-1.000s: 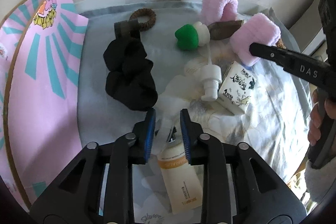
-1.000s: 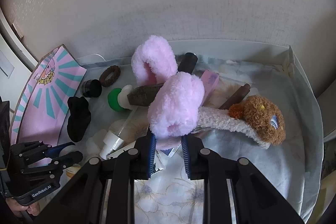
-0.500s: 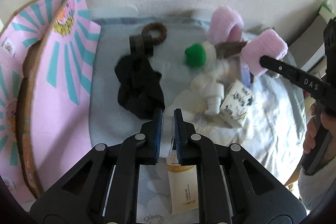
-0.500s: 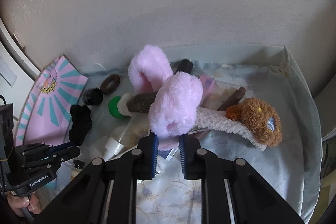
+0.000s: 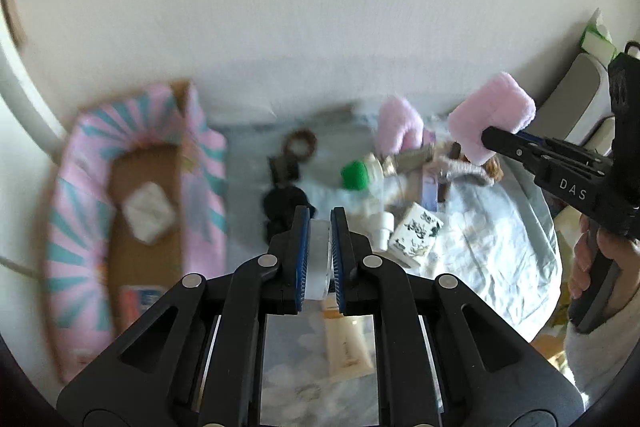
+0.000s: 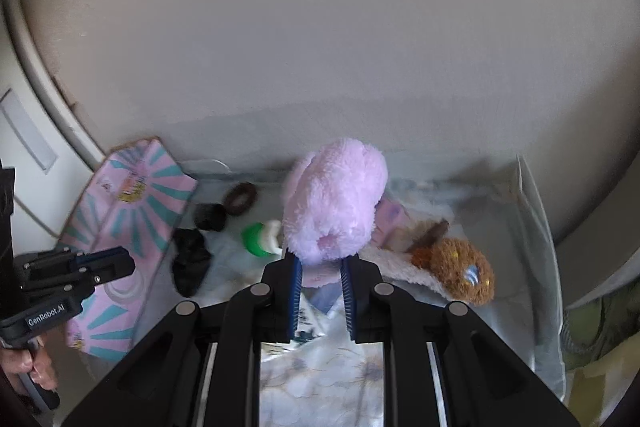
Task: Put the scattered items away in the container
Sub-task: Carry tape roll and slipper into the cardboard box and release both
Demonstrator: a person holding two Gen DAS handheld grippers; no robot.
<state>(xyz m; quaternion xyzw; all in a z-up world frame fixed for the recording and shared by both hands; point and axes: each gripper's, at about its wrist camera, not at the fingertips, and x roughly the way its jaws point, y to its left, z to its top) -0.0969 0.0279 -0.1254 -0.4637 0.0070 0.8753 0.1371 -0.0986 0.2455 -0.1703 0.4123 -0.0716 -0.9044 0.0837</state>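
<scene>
Our left gripper is clamped narrow on a clear, pale tube-like item; a cream-orange tube end shows below the jaws, can't tell if it's the same piece. Our right gripper is pinched on the pink fluffy headband, lifted off the bedding; in the left view its other end hangs down toward the pile.

The container, a pink & teal box, sits open at the left w/ a white packet inside.

Loose on the pale sheet: black cloth, brown hair tie, green-capped bottle, printed tissue pack, brown bear plush. Left view is blurred.
</scene>
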